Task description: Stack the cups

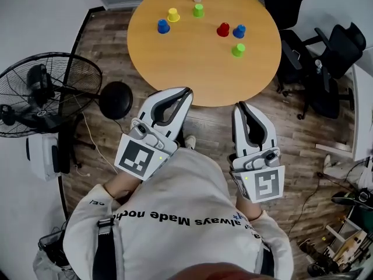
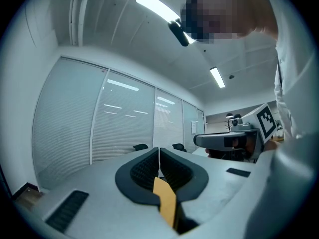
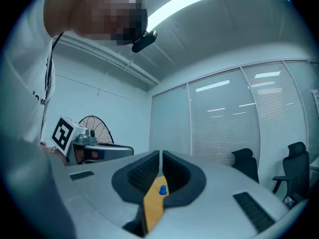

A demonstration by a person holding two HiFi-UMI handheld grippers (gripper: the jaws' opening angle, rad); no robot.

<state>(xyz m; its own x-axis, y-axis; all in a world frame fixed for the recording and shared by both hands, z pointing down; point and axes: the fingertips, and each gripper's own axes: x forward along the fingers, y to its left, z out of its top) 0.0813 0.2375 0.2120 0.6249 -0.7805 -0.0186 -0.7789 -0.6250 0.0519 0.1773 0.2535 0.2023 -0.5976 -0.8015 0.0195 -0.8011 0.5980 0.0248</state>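
Head view: left gripper (image 1: 185, 91) and right gripper (image 1: 240, 105), jaws together and empty, hover off table's (image 1: 192, 63) near edge; cups (image 1: 223, 30) stand scattered toward far edge.

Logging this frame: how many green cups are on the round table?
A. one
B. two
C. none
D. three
B: on the table the far green cup stands near the far edge, and the near green cup stands just in front of a blue cup; no other cup is green.
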